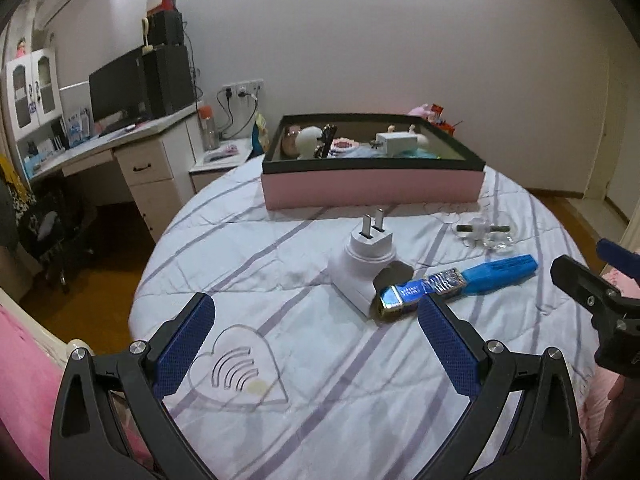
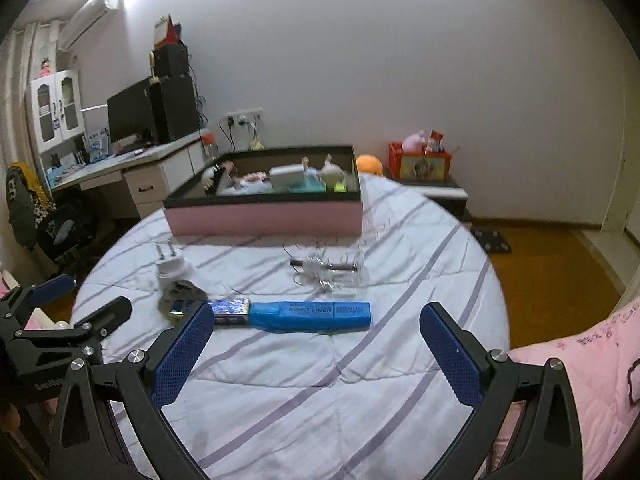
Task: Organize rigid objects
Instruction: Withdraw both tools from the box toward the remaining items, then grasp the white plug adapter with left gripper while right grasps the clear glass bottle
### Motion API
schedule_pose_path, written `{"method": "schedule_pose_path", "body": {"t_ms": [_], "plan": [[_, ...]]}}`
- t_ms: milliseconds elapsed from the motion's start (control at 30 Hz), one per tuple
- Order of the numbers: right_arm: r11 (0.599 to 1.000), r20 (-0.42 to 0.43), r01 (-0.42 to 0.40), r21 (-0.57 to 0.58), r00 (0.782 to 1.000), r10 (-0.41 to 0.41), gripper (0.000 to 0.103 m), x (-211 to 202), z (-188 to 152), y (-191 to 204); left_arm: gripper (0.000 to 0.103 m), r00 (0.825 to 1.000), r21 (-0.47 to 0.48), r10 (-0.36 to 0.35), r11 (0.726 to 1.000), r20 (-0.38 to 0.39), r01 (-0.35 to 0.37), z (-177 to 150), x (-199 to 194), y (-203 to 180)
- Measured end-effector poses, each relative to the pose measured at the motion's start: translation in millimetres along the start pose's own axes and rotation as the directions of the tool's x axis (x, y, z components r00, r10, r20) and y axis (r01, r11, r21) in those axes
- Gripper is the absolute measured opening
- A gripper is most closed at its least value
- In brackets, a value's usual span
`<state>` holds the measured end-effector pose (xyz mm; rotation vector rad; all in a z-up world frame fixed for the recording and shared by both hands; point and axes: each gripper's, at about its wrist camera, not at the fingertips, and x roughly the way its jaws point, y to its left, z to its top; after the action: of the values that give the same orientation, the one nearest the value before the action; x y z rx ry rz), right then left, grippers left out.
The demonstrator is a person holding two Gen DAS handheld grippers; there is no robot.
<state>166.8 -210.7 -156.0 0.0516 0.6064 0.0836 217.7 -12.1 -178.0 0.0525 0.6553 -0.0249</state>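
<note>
On the striped bed cover lie a white plug adapter [image 1: 366,264] [image 2: 172,270], a blue marker box [image 1: 498,274] [image 2: 310,314], a shiny blue foil packet [image 1: 416,294] [image 2: 230,307], a clear plastic piece with a dark rod [image 1: 484,234] [image 2: 326,270] and a clear heart-shaped plaque [image 1: 240,372]. My left gripper [image 1: 316,322] is open, its fingers either side of the heart and the packet's end. My right gripper [image 2: 316,334] is open just short of the marker box. Behind stands the pink box with a black rim [image 1: 372,190] [image 2: 264,218], with several items inside.
The bed's rounded edge drops to an orange floor on the left and right. A desk [image 1: 120,140] with a monitor stands at the left wall. A pink quilt [image 2: 580,380] lies at the right. A red crate [image 2: 420,164] sits on a low stand behind.
</note>
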Motion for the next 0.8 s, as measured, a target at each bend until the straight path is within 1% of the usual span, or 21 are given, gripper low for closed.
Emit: {"method": "schedule_pose_path", "body": {"t_ms": [133, 267, 333, 400, 467, 500, 567, 600, 633, 700, 800], "plan": [[1.000, -0.048, 0.000, 0.017, 0.999, 0.001, 0.103, 25.5, 2.4, -7.1, 0.103, 0.999, 0.019, -0.012, 1.000, -0.035, 0.013, 8.7, 25.1, -7.7], [0.999, -0.083, -0.008, 0.035, 0.997, 0.011, 0.103, 46.6, 8.1, -15.2, 0.103, 0.997, 0.071, 0.003, 0.997, -0.071, 0.002, 13.9, 48.9, -12.6], [0.999, -0.100, -0.015, 0.043, 0.995, 0.019, 0.103, 57.8, 12.2, -18.3, 0.103, 0.995, 0.087, -0.003, 0.996, -0.096, 0.012, 15.9, 59.3, -10.1], [0.999, -0.114, -0.012, 0.049, 0.993, 0.017, 0.103, 68.4, 16.1, -20.6, 0.103, 0.994, 0.088, -0.010, 0.996, -0.112, 0.020, 17.8, 68.0, -7.1], [0.998, -0.128, -0.012, 0.057, 0.992, 0.019, 0.103, 77.7, 20.1, -21.8, 0.102, 0.993, 0.070, -0.037, 0.997, -0.115, 0.045, 21.1, 72.1, -3.6], [0.998, -0.142, -0.012, 0.065, 0.990, 0.021, 0.103, 84.3, 22.4, -23.2, 0.100, 0.992, 0.065, -0.054, 0.996, -0.118, 0.062, 22.3, 73.6, -2.8], [0.997, -0.173, -0.013, 0.074, 0.985, 0.025, 0.103, 97.1, 26.0, -24.8, 0.092, 0.985, 0.073, -0.096, 0.992, -0.144, 0.107, 24.1, 79.5, -4.4], [0.997, -0.189, -0.010, 0.074, 0.982, 0.024, 0.103, 102.2, 27.3, -25.1, 0.085, 0.981, 0.081, -0.113, 0.989, -0.158, 0.127, 24.6, 82.3, -5.8], [0.997, -0.206, -0.005, 0.072, 0.978, 0.020, 0.103, 107.5, 28.2, -25.1, 0.083, 0.978, 0.089, -0.126, 0.986, -0.169, 0.142, 25.8, 85.7, -7.3], [0.998, -0.240, -0.002, 0.064, 0.971, 0.017, 0.103, 119.6, 31.2, -24.1, 0.080, 0.973, 0.092, -0.141, 0.983, -0.182, 0.159, 28.5, 90.2, -9.5], [0.998, -0.264, -0.027, 0.060, 0.964, 0.042, 0.103, 129.6, 33.2, -22.0, 0.080, 0.967, 0.121, -0.159, 0.975, -0.197, 0.185, 32.8, 96.6, -14.1]]}}
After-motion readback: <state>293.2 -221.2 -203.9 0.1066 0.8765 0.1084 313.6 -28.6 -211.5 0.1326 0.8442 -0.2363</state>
